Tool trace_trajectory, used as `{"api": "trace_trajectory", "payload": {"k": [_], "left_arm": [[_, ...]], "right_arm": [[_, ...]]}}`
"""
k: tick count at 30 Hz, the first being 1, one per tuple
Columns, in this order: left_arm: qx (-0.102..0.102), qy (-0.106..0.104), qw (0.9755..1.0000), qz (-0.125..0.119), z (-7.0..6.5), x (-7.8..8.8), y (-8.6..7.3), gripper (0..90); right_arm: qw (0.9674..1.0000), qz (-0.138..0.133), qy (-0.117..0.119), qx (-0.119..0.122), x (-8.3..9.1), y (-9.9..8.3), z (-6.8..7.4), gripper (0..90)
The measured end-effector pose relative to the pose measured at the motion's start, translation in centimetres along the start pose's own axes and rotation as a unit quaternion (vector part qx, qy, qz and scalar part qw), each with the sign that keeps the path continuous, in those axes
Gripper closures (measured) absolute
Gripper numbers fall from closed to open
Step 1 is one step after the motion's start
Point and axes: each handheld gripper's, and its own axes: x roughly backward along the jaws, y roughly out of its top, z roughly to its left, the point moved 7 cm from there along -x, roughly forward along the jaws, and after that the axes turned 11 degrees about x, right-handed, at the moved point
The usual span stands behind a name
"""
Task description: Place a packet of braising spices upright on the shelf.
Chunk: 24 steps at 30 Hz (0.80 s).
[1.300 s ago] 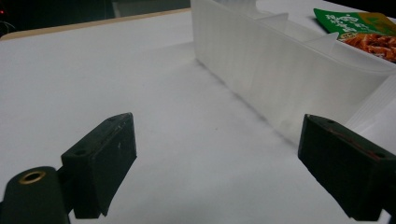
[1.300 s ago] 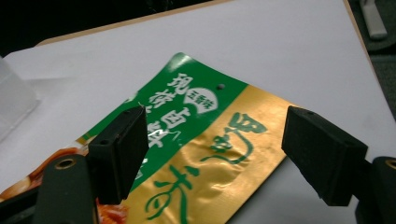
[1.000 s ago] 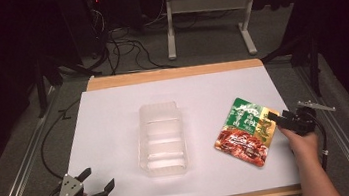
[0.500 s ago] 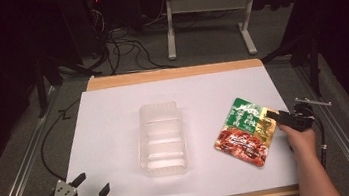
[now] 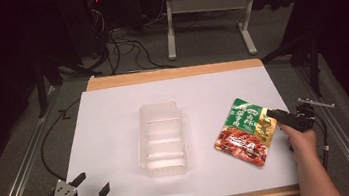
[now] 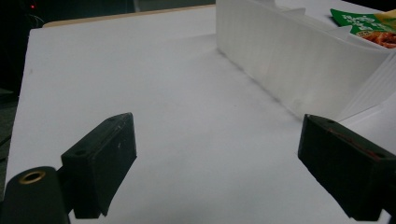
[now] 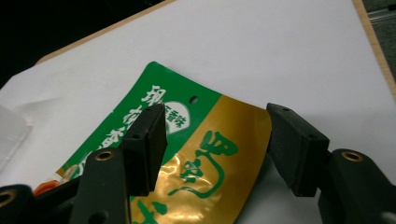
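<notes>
**Right jaws closing around the pouch edge**

The right gripper straddles the gold edge of the food pouch, its jaws just narrowing but not yet pressing, apparently to lift the flat pack by its rim. The pouch lies on the white table, just right of the clear tray, its likely destination. The left gripper waits wide open at the near corner, holding nothing.

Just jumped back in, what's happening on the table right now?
The right hand-held gripper sits over the gold corner of the green and red food pouch. Its jaws have just been closing with that corner between them, but the pads do not press on it yet. The clear plastic tray stands untouched mid-table. The left hand-held gripper waits open near the table's front left edge.
</notes>
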Motion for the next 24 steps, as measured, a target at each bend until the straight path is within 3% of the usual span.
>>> {"api": "trace_trajectory", "payload": {"k": [3,7,10,11,16,19,24], "left_arm": [[-0.002,-0.001,1.0,0.001,-0.1,-0.1,0.1,12.2],[-0.003,-0.002,1.0,0.001,-0.1,-0.2,0.1,12.2],[-0.003,-0.002,1.0,0.0,-0.1,-0.2,0.1,12.2],[-0.003,-0.002,1.0,0.0,-0.1,-0.2,0.1,12.2],[-0.004,0.0,1.0,-0.001,-0.1,-0.2,0.1,12.2],[-0.004,-0.001,1.0,0.0,-0.1,-0.2,0.1,12.2],[-0.004,-0.002,1.0,0.001,-0.2,-0.3,0.1,12.2]], "right_arm": [[0.9998,-0.006,0.015,0.012,-0.1,0.3,1.1,41.2],[0.9997,0.001,0.021,0.015,-0.1,0.1,1.5,41.2],[0.9997,0.008,0.019,0.011,-0.3,-0.1,1.4,41.2],[0.9997,0.022,0.011,0.004,-0.5,-0.4,1.2,41.0],[0.9998,0.019,0.01,0.005,-0.5,-0.4,1.3,40.4],[0.9992,0.037,0.002,-0.011,-0.8,-0.7,1.0,39.1],[0.9992,0.038,0.006,0.004,-0.8,-0.8,1.4,39.7]]}}
